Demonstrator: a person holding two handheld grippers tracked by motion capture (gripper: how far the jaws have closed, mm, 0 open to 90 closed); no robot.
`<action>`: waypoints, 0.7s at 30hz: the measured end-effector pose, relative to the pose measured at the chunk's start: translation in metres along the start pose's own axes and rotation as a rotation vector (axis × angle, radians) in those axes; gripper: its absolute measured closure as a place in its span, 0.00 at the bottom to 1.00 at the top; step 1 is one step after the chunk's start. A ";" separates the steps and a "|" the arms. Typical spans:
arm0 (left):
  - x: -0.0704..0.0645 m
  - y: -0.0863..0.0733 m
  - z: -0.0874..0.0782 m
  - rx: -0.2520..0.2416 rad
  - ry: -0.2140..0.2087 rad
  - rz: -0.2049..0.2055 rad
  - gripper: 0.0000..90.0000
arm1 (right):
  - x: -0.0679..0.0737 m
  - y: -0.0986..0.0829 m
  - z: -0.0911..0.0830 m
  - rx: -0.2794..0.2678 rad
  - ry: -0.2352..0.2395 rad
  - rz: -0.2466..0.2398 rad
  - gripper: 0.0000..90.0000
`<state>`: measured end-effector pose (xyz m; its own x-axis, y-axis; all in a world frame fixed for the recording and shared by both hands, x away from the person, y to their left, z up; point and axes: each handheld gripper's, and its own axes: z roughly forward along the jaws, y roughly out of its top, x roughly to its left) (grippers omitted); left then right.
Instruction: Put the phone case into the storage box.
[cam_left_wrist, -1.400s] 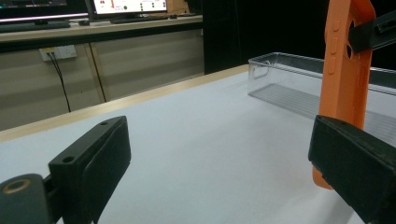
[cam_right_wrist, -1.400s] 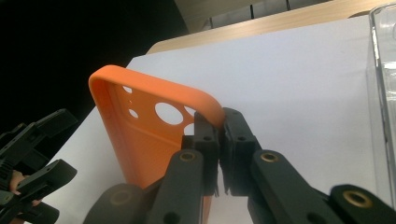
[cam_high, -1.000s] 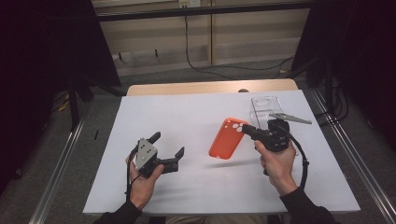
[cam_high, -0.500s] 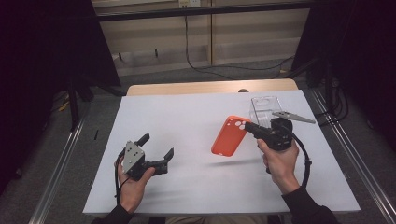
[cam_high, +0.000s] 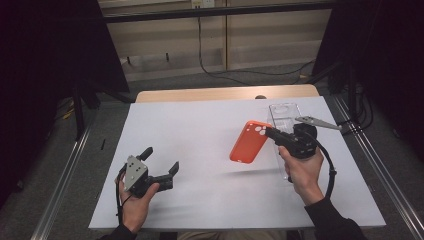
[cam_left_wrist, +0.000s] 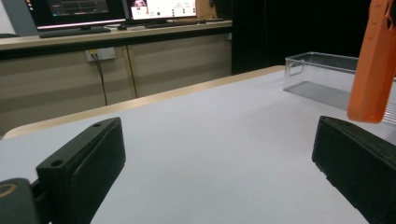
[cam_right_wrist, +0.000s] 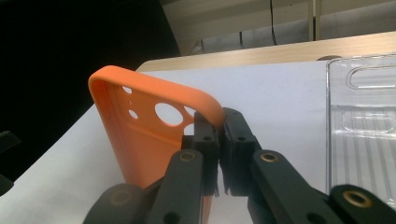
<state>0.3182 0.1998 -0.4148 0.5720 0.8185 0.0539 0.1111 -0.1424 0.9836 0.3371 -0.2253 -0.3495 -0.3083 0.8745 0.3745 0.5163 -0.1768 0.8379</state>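
My left gripper (cam_high: 159, 165) is matte black with blocky jaws and a grey three-cornered plate on top, dotted with small holes. My right gripper (cam_high: 270, 133) is black too, brass-ringed screws along its arms, a grey plate at three o'clock, a black cable looping to my dark sleeve (cam_high: 334, 224)

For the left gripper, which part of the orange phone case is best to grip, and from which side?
Probably its free lower end: the orange phone case hangs off the table, the right gripper pinching its top rim beside the camera holes. The open left gripper could come from the person's left, across the thin wall.
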 end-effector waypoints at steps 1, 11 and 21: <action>0.001 0.000 -0.001 -0.005 0.001 0.001 0.03 | 0.000 0.000 0.000 0.000 0.000 -0.001 0.95; 0.011 -0.011 -0.008 0.009 0.023 -0.024 0.03 | -0.006 0.007 0.000 -0.016 -0.022 -0.020 0.95; 0.016 -0.013 -0.010 -0.002 0.054 -0.036 0.03 | -0.012 0.011 -0.001 -0.043 -0.028 -0.027 0.95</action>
<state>0.3181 0.2203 -0.4249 0.5230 0.8519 0.0273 0.1294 -0.1110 0.9854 0.3457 -0.2386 -0.3444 -0.2985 0.8915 0.3409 0.4732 -0.1720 0.8640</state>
